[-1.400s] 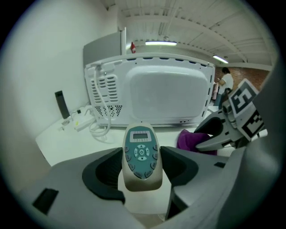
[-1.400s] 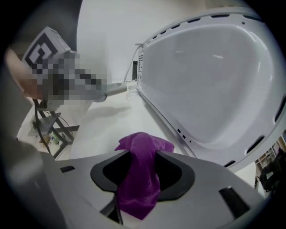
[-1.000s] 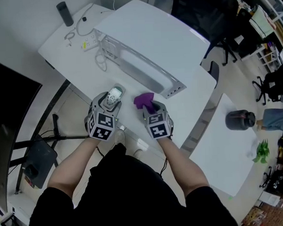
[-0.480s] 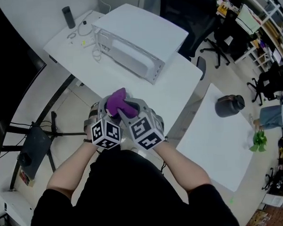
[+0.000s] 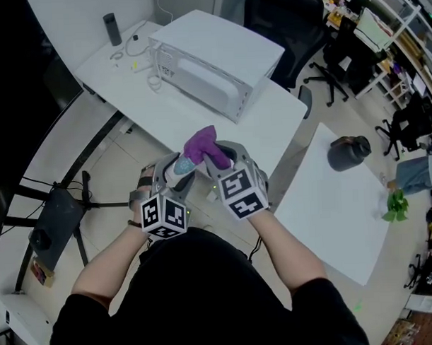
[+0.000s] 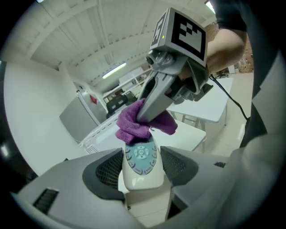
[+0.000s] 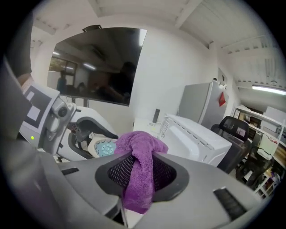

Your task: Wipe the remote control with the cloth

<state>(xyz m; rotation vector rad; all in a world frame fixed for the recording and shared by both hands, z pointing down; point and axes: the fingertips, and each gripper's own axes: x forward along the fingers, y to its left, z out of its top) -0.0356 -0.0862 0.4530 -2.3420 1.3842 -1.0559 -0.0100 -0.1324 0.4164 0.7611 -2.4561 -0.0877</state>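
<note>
A white remote control [image 6: 142, 165] with pale blue buttons is clamped between the pads of my left gripper [image 6: 140, 167], held up in the air in front of the person. It also shows as the remote control [image 5: 179, 167] in the head view and the remote control [image 7: 102, 146] in the right gripper view. My right gripper [image 7: 142, 172] is shut on a purple cloth [image 7: 140, 167], and the purple cloth [image 6: 134, 120] presses on the far end of the remote. From the head camera, the cloth [image 5: 201, 144] sits above my left gripper [image 5: 172, 178] and beside my right gripper [image 5: 219, 161].
A white microwave-like box [image 5: 212, 59] stands on the white table [image 5: 271, 127] ahead, with cables and a dark cylinder [image 5: 112, 28] at its far left. A second white table [image 5: 338, 213] with a dark pot [image 5: 347, 153] lies to the right. Office chairs stand beyond.
Both grippers rose from the table and came together. The cloth now rests on the remote's far end, and the right gripper has shifted right of the left one.
</note>
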